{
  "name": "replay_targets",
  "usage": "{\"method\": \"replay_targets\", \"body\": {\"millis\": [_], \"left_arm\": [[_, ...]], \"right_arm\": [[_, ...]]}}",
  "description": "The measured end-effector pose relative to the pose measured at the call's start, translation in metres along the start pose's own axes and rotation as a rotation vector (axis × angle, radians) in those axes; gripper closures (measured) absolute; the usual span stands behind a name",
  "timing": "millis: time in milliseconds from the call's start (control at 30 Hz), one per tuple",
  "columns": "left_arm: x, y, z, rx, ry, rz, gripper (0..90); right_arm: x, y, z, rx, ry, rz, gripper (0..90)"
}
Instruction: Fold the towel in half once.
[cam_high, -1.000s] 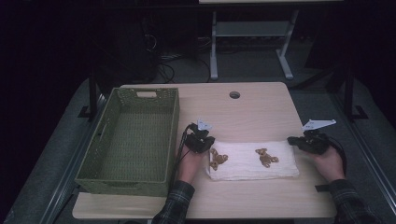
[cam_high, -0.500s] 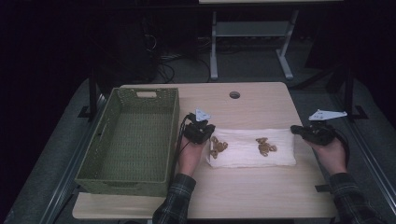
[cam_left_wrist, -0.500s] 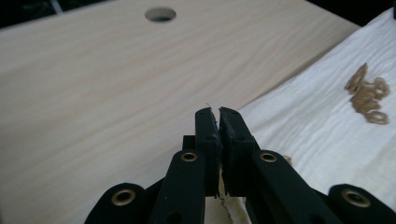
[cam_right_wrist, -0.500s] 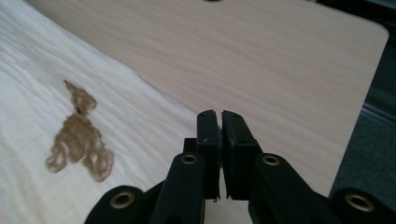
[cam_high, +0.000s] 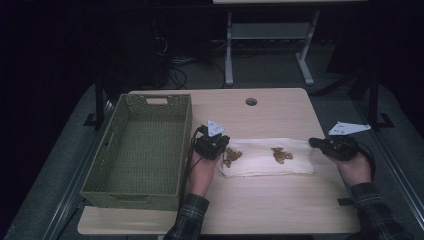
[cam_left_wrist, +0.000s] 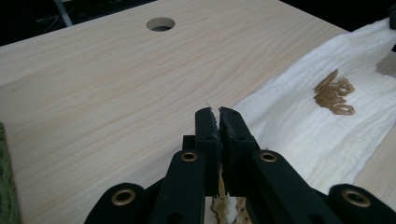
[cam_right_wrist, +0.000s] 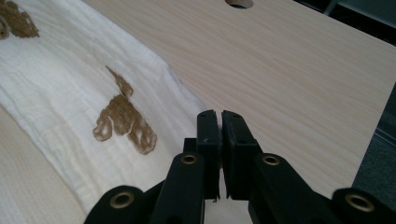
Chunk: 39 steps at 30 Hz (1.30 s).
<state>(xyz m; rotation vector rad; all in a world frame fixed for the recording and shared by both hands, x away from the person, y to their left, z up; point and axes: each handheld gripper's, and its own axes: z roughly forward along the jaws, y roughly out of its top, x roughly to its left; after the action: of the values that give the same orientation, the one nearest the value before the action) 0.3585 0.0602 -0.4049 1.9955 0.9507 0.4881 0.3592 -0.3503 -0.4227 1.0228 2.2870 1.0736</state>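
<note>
A person's two hands each hold a tool over a pale wooden desk (cam_high: 280, 205). The left tool (cam_high: 216, 145) is clamped on the left end of a white cloth (cam_high: 260, 162) with brown prints; the right tool (cam_high: 332, 146) is closed at its right end. Farther left sits a green woven basket (cam_high: 142, 192)

the cloth (cam_high: 265, 157) is showing white with brown figures printed on it. the basket (cam_high: 107, 155) at the desk's left edge is looking woven and olive green. the desk (cam_high: 280, 110) is showing pale wood grain. the sleeves (cam_high: 190, 220) are showing dark plaid.
</note>
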Motion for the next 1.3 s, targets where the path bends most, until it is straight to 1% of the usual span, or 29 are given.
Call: {"method": "replay_targets", "body": {"millis": [100, 200, 233, 267, 333, 367, 400, 433, 500, 533, 567, 600, 633, 733, 767, 867, 900, 933, 967, 1033, 1100, 1133, 1167, 1200, 1233, 1267, 1300], "left_arm": [[-0.002, -0.006, -0.009, -0.011, 0.007, -0.006, 86.3], [-0.006, -0.014, -0.014, -0.008, 0.004, -0.006, 86.3], [-0.006, -0.014, -0.014, -0.008, 0.004, -0.006, 86.2], [-0.008, -0.017, -0.014, -0.004, 0.0, -0.005, 86.3], [-0.01, -0.02, -0.015, -0.003, -0.004, -0.006, 86.2], [-0.013, -0.025, -0.015, 0.002, -0.006, -0.001, 86.2], [-0.013, -0.025, -0.015, 0.002, -0.006, -0.001, 86.2], [-0.014, -0.029, -0.016, 0.007, -0.006, -0.001, 86.2], [-0.016, -0.035, -0.015, 0.014, -0.006, -0.005, 86.2], [-0.016, -0.036, -0.015, 0.021, -0.008, 0.001, 86.2], [-0.017, -0.041, -0.014, 0.023, -0.009, -0.005, 86.2], [-0.017, -0.041, -0.014, 0.023, -0.009, -0.005, 86.2], [-0.017, -0.045, -0.013, 0.037, -0.009, -0.002, 86.2], [-0.018, -0.052, -0.011, 0.052, -0.014, -0.005, 85.9], [-0.018, -0.054, -0.011, 0.062, -0.018, -0.005, 85.9], [-0.019, -0.06, -0.01, 0.067, -0.026, -0.012, 85.4], [-0.019, -0.061, -0.01, 0.062, -0.031, -0.017, 84.3], [-0.019, -0.062, -0.011, 0.058, -0.032, -0.022, 82.4], [-0.019, -0.062, -0.011, 0.058, -0.032, -0.022, 80.9], [-0.02, -0.058, -0.016, 0.037, -0.041, -0.03, 77.8], [-0.022, -0.053, -0.019, 0.019, -0.04, -0.021, 77.3], [-0.022, -0.053, -0.019, 0.019, -0.04, -0.021, 76.8], [-0.024, -0.049, -0.023, -0.008, -0.047, -0.021, 76.4], [-0.026, -0.046, -0.023, 0.0, -0.056, -0.014, 76.5], [-0.026, -0.046, -0.023, 0.0, -0.056, -0.014, 76.5], [-0.026, -0.046, -0.022, 0.003, -0.06, -0.013, 76.5], [-0.026, -0.047, -0.02, 0.007, -0.067, -0.016, 76.5]], "right_arm": [[0.002, -0.002, -0.003, 0.0, 0.007, -0.007, 85.7], [0.005, -0.009, -0.005, 0.002, 0.033, 0.005, 85.7], [0.005, -0.009, -0.005, 0.002, 0.033, 0.005, 85.7], [0.007, -0.015, -0.006, 0.021, 0.037, -0.002, 85.7], [0.009, -0.019, -0.007, 0.023, 0.051, 0.004, 85.8], [0.01, -0.021, -0.008, 0.029, 0.055, 0.008, 85.7], [0.01, -0.021, -0.008, 0.029, 0.055, 0.008, 85.7], [0.011, -0.023, -0.009, 0.031, 0.06, 0.01, 85.7], [0.014, -0.027, -0.009, 0.046, 0.069, 0.006, 85.7], [0.015, -0.028, -0.009, 0.052, 0.07, 0.002, 85.7], [0.017, -0.029, -0.008, 0.06, 0.073, -0.004, 85.6], [0.017, -0.029, -0.008, 0.062, 0.073, -0.001, 85.6], [0.017, -0.029, -0.008, 0.066, 0.077, -0.002, 85.6], [0.018, -0.03, -0.006, 0.079, 0.08, -0.01, 85.2], [0.019, -0.03, -0.005, 0.086, 0.083, -0.003, 85.2], [0.02, -0.032, -0.004, 0.097, 0.09, -0.008, 84.5], [0.021, -0.032, -0.004, 0.1, 0.096, -0.004, 82.8], [0.022, -0.033, -0.006, 0.099, 0.099, -0.008, 79.1], [0.022, -0.033, -0.007, 0.089, 0.106, 0.001, 76.7], [0.021, -0.031, -0.012, 0.06, 0.106, 0.004, 72.9], [0.021, -0.027, -0.016, 0.03, 0.11, 0.014, 74.1], [0.021, -0.027, -0.016, 0.03, 0.11, 0.014, 74.1], [0.022, -0.025, -0.017, 0.01, 0.118, 0.023, 76.2], [0.022, -0.025, -0.016, 0.021, 0.119, 0.012, 78.3], [0.022, -0.025, -0.016, 0.021, 0.119, 0.012, 78.3], [0.024, -0.027, -0.012, 0.049, 0.131, 0.009, 80.8], [0.025, -0.027, -0.011, 0.057, 0.135, 0.008, 81.9]]}}
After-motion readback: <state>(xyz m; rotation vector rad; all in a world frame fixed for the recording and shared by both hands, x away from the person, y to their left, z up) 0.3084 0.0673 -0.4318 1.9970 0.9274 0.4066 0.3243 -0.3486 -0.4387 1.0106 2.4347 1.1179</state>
